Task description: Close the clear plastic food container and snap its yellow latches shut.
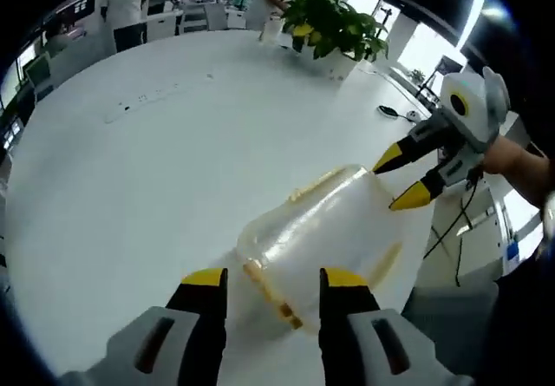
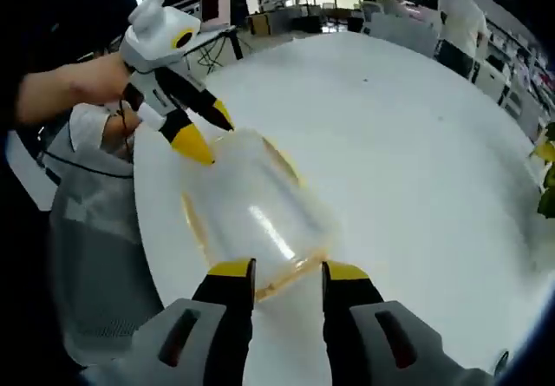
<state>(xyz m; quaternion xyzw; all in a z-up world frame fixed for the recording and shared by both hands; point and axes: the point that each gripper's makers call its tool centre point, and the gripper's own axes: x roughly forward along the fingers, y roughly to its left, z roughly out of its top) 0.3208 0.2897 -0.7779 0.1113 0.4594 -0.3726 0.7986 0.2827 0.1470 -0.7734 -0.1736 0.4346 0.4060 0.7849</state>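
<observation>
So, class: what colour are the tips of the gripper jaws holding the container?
Yellow, on black jaws; the left gripper shows them clearly in the left gripper view, at the container.

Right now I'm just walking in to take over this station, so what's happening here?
A person is working a clear plastic food container on a white table with two hand-held tongs. The left tongs stand open at one end of it, near a yellow latch. The right tongs stand open at the opposite end. Whether any latch is snapped shut cannot be told.
</observation>
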